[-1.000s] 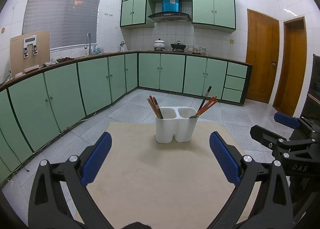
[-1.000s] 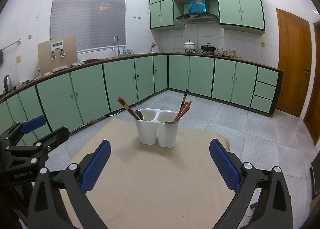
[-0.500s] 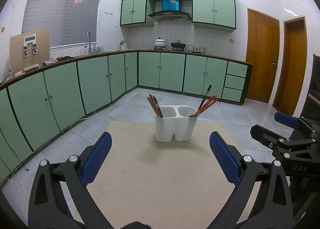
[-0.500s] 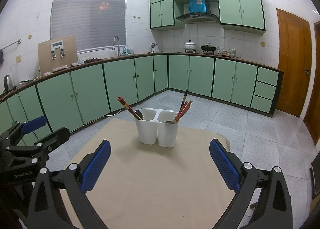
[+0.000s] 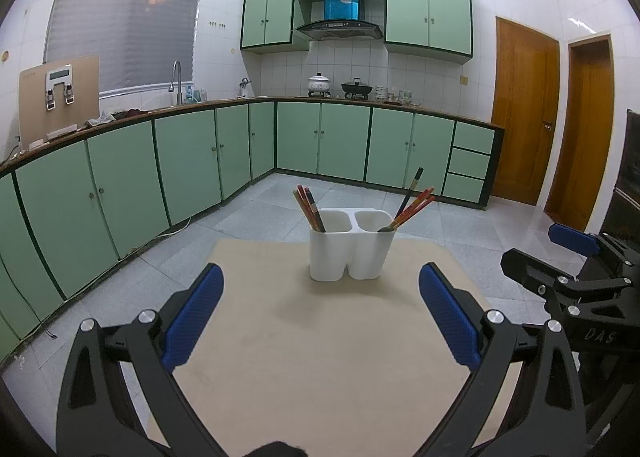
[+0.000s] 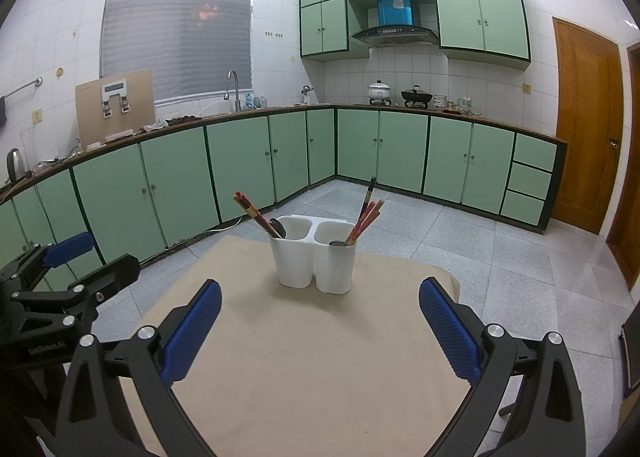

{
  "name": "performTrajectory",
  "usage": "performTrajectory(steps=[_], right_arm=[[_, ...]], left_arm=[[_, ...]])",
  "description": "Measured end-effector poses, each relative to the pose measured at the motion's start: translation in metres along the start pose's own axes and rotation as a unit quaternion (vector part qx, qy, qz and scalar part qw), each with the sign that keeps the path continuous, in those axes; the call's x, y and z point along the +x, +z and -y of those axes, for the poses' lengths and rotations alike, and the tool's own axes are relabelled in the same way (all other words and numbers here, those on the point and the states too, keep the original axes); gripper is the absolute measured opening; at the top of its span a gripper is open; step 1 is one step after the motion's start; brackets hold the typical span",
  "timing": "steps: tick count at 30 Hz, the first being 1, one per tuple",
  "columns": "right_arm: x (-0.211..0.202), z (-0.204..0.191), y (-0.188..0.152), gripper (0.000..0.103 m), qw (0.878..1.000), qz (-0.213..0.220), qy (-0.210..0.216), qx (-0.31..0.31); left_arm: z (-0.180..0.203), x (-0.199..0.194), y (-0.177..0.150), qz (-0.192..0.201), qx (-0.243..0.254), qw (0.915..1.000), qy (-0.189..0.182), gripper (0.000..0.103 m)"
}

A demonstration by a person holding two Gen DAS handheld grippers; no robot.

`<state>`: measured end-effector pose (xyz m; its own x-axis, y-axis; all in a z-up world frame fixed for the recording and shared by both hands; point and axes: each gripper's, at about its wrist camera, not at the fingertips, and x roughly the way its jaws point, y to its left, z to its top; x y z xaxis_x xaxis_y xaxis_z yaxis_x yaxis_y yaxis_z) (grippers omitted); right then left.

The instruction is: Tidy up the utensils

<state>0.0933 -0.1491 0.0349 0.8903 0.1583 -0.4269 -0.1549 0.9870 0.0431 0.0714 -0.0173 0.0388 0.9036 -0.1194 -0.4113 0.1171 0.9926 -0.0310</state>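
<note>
The left gripper and the right gripper both hang released, blue pads spread wide with nothing between them, over the near part of a beige table. Ahead of both, well apart from the fingertips, a white two-cup utensil holder stands upright on the table. Chopsticks lean left from its left cup; more chopsticks lean right from its right cup. Beyond run green cabinets.

Upright white two-cup holder mid-table, chopsticks leaning in both cups
</note>
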Motion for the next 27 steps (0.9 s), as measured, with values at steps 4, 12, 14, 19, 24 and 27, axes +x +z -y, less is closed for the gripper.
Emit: performTrajectory(steps=[4,12,14,19,24,27], right_arm=[[0.0009,0.0010,-0.0013,0.097,1.000,-0.001,0.000,0.000],[0.0007,0.0010,-0.0010,0.097,1.000,-0.001,0.000,0.000],[0.0006,0.0010,-0.0009,0.097,1.000,-0.001,0.000,0.000],[0.0027,0.0018,-0.0025,0.097,1.000,-0.002,-0.001,-0.001],[0.0043,0.0025,-0.0046,0.097,1.000,-0.005,0.000,0.000],[0.0055,0.0036,-0.0065,0.097,1.000,-0.006,0.000,0.001]], left_arm=[[0.0004,0.0008,-0.0014,-0.001,0.001,1.0000,0.000,0.095],[0.0008,0.0009,-0.0017,-0.002,0.001,1.0000,0.000,0.095],[0.0008,0.0009,-0.0026,-0.002,0.002,1.0000,0.002,0.095],[0.0014,0.0010,-0.0036,-0.003,0.002,1.0000,0.002,0.095],[0.0018,0.0014,-0.0050,-0.003,0.003,1.0000,0.001,0.095],[0.0014,0.0019,-0.0043,-0.004,0.004,1.0000,0.001,0.095]])
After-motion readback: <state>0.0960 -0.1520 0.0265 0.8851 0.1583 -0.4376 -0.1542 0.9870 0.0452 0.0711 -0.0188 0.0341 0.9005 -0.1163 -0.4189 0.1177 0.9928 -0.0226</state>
